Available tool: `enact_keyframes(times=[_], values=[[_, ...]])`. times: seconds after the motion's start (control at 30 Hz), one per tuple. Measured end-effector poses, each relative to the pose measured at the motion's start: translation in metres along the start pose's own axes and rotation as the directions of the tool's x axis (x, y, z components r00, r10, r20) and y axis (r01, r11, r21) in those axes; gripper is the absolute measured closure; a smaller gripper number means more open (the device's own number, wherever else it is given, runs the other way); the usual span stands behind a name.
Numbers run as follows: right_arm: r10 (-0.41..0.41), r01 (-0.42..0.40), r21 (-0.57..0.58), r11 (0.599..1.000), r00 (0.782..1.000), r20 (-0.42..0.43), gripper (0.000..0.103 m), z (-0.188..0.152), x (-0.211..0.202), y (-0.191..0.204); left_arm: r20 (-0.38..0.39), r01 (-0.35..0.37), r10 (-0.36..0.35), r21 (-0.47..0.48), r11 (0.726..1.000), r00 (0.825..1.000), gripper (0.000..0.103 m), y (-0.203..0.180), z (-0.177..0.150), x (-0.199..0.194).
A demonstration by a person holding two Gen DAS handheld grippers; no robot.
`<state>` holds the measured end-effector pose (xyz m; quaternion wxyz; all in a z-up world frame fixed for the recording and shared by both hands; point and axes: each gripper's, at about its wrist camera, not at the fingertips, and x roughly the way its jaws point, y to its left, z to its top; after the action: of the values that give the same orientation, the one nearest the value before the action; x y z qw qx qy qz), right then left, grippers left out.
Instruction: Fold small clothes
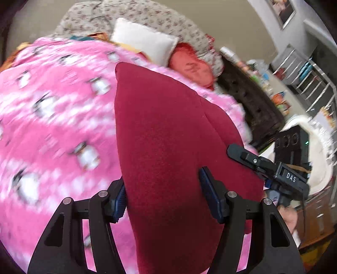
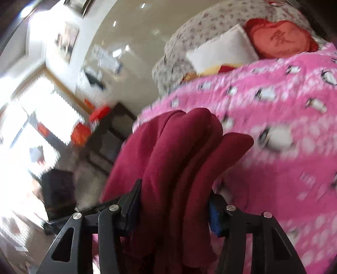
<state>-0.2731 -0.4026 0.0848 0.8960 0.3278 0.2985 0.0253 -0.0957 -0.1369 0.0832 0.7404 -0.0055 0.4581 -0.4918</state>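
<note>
Two claws grip one dark red knit garment [image 1: 168, 147] over a bright pink fleece blanket printed with penguins [image 1: 52, 118]. The left claw [image 1: 163, 196] pinches a smooth stretch of the cloth between its blue pads [image 1: 207, 196], the fabric running forward from it to a rounded end. To its right, the black tip of the right claw [image 1: 248, 157] reaches the same cloth's edge. In the right wrist view, the right claw [image 2: 172, 207] is clamped on several bunched folds of the garment [image 2: 179, 151], which rise ahead of its fingers. Beyond both claws, past the blanket, lie a white rectangular pillow [image 1: 145, 45] and a red heart-shaped cushion [image 2: 282, 40] against grey floral bedding [image 1: 147, 14].
</note>
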Motion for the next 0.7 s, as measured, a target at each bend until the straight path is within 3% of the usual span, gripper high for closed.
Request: enact_keyframes(times=[0.1, 0.13, 0.37, 0.5, 0.6, 0.63, 0.7], values=[[-0.153, 0.141, -0.095, 0.985, 0.980, -0.127, 0.044, -0.022, 0.033, 0.005, -0.077, -0.112, 0.112, 0.008, 0.994, 0.991, 0.040, 0.020, -0.027, 0.017], [-0.183, 0.168, -0.114, 0.979, 0.974, -0.133, 0.044, -0.026, 0.034, 0.007, -0.077, -0.143, 0.144, 0.012, 0.990, 0.987, 0.040, 0.026, -0.035, 0.019], [-0.187, 0.193, -0.212, 0.958, 0.981, 0.048, 0.045, -0.013, -0.012, 0.049, 0.084, -0.177, 0.170, 0.082, 0.981, 0.982, 0.039, 0.002, -0.051, -0.026], [-0.215, 0.205, -0.296, 0.933, 0.977, -0.003, 0.056, -0.005, 0.025, 0.058, 0.101, -0.144, 0.132, 0.122, 0.982, 0.986, 0.039, -0.021, -0.068, -0.022], [-0.367, 0.319, -0.376, 0.870, 0.928, -0.062, 0.062, -0.009, 0.066, 0.041, 0.099, -0.191, 0.176, 0.174, 0.966, 0.979, 0.035, -0.037, -0.070, 0.003], [-0.385, 0.330, -0.370, 0.868, 0.919, -0.082, 0.062, -0.012, 0.074, 0.032, 0.114, -0.216, 0.197, 0.194, 0.957, 0.974, 0.035, -0.040, -0.074, 0.007], [-0.355, 0.312, -0.333, 0.890, 0.932, -0.075, 0.062, -0.013, 0.065, 0.026, 0.121, -0.257, 0.235, 0.227, 0.939, 0.964, 0.031, -0.046, -0.080, 0.013]])
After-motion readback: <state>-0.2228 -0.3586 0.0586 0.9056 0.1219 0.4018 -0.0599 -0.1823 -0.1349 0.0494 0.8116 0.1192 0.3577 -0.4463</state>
